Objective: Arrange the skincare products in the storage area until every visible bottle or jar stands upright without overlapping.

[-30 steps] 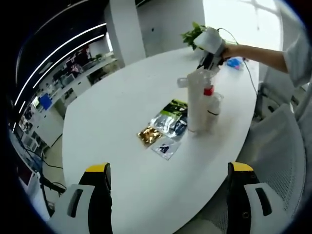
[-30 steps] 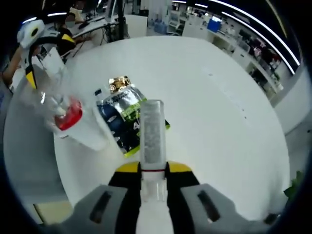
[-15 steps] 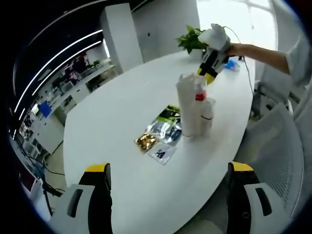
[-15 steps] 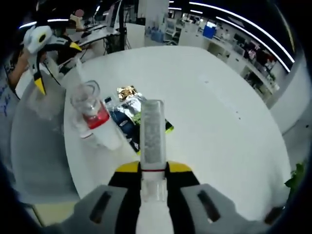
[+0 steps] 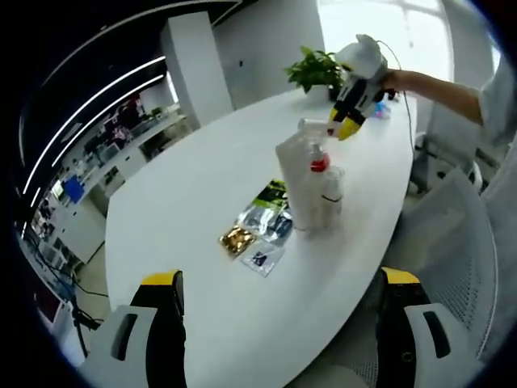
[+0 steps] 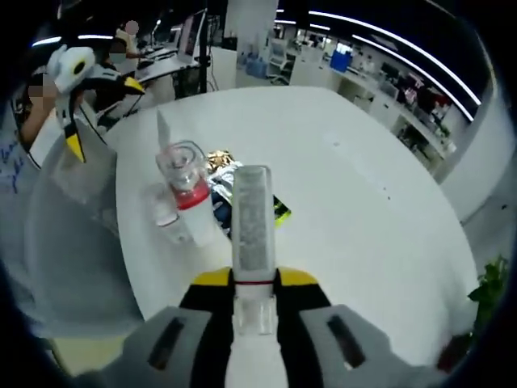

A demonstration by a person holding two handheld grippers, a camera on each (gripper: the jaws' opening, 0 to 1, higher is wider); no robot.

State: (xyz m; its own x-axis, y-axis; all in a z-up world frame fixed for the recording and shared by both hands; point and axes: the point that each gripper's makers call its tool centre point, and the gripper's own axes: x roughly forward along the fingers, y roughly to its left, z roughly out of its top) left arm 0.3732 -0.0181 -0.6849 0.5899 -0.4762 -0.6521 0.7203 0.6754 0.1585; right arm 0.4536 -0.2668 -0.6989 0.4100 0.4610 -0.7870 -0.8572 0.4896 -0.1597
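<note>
In the right gripper view my right gripper (image 6: pixel 252 283) is shut on a frosted tube with a white cap (image 6: pixel 252 222), held above the white table (image 6: pixel 363 210). The left gripper view has the same gripper (image 5: pixel 341 128) hovering over the bottle cluster, tube (image 5: pixel 311 126) in its jaws. On the table stand a tall white bottle (image 5: pixel 294 182), a bottle with a red band (image 5: pixel 320 166) and a small clear bottle (image 5: pixel 333 194). The red-banded bottle (image 6: pixel 187 194) stands upright. My left gripper (image 5: pixel 280 277) is wide open near the table edge, holding nothing.
Foil sachets (image 5: pixel 257 222) lie flat beside the bottles, also seen as sachets (image 6: pixel 230 190) with a green one among them. A potted plant (image 5: pixel 313 69) stands at the table's far end. A mesh chair (image 5: pixel 452 242) is at the right. A person's arm (image 5: pixel 436 87) holds the right gripper.
Both views have drawn back from the table, so the bottles look smaller. The right gripper has risen higher above the cluster, still holding the tube. The left gripper stays open.
</note>
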